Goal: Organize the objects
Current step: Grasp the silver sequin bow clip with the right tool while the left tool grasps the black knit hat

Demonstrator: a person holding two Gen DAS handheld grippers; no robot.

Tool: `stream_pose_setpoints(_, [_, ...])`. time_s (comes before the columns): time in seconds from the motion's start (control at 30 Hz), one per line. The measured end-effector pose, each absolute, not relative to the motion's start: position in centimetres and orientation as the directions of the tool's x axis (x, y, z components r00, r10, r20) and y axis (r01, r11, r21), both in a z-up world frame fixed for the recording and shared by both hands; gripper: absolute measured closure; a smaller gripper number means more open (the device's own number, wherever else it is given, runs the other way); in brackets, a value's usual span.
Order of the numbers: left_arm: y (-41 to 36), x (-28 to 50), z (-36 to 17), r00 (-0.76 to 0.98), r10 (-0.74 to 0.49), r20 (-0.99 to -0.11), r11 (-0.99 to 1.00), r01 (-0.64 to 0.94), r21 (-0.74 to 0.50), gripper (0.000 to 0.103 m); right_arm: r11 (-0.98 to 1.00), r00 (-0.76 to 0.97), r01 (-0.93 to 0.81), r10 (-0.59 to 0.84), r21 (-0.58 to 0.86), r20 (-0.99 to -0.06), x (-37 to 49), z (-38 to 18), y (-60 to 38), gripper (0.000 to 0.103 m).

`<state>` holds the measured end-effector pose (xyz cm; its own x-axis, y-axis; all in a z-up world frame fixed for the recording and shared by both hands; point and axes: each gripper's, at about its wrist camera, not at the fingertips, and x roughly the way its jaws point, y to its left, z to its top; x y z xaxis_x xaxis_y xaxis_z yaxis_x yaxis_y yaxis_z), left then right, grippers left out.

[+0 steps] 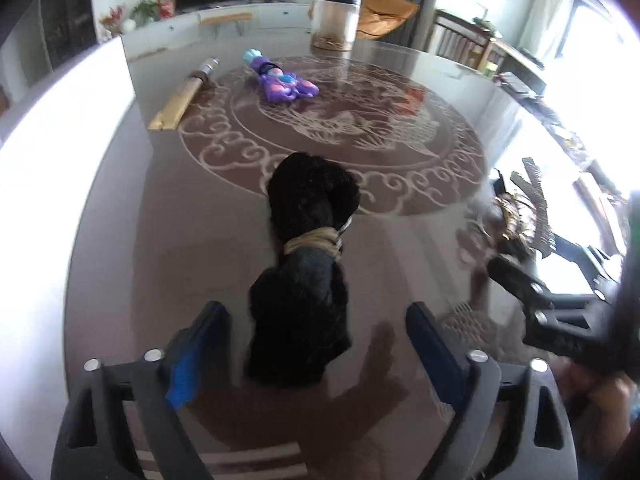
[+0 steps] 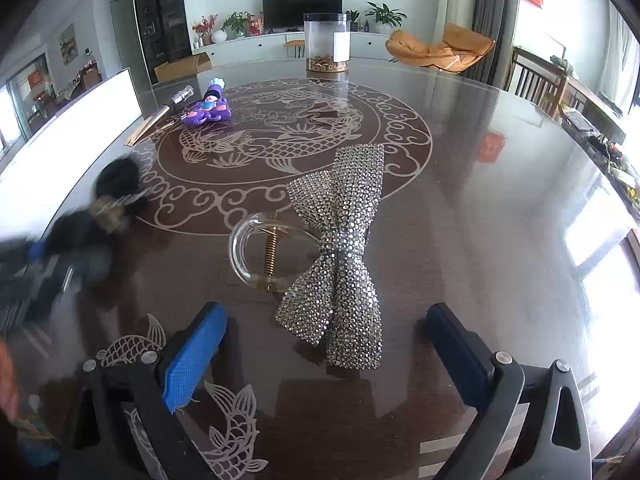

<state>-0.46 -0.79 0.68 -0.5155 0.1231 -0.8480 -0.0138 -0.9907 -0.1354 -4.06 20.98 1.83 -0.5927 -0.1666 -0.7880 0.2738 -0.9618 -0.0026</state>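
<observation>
A black fluffy bow hair clip (image 1: 308,240) with a tan wrapped middle lies on the glass table (image 1: 400,260). Its near end sits between the fingers of my left gripper (image 1: 316,310), which is open; the pads stand clear of it on both sides. A rhinestone bow clip (image 2: 340,276) with a clear plastic clasp (image 2: 248,248) lies in front of my right gripper (image 2: 326,312). That gripper is open too, with the bow's near end between its fingers and untouched. The left gripper also shows blurred at the left edge of the right wrist view, by the black bow (image 2: 116,184).
A purple toy (image 1: 280,80) and a wooden stick with a metal tip (image 1: 184,96) lie at the table's far left. A clear jar (image 2: 327,42) stands at the far edge. A white panel (image 1: 60,160) borders the left side. Chairs and a cabinet stand beyond.
</observation>
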Motion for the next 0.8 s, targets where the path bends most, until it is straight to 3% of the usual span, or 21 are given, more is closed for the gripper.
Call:
stream_pose_setpoints(0.13, [-0.7, -2.0, 0.5, -0.511, 0.105, -0.853, -0.993, -0.011, -0.115, 0.011, -0.962, -0.596, 0.273, -0.184, 0.019, -0.782, -4.1, 1.9, 21.2, 0.003])
stream_pose_setpoints(0.3, [-0.7, -3.2, -0.3, -0.484, -0.001, -0.875, -1.0, -0.022, 0.014, 0.008, -0.959, -0.599, 0.275, -0.232, 0.076, -0.766, -4.0, 2.2, 22.1, 0.003])
stream_pose_setpoints(0.37, [-0.9, -3.0, -0.6, -0.484, 0.01, -0.875, -1.0, -0.027, 0.003, 0.0, -0.957, -0.6, 0.273, -0.246, 0.094, -0.761, -3.8, 2.2, 22.3, 0.003])
stream_pose_setpoints(0.8, [-1.2, -2.6, -0.8, -0.535, 0.013, -0.845, -1.0, -0.03, 0.003, 0.0, -0.956, -0.593, 0.291, -0.22, 0.049, -0.774, -3.9, 2.0, 21.7, 0.001])
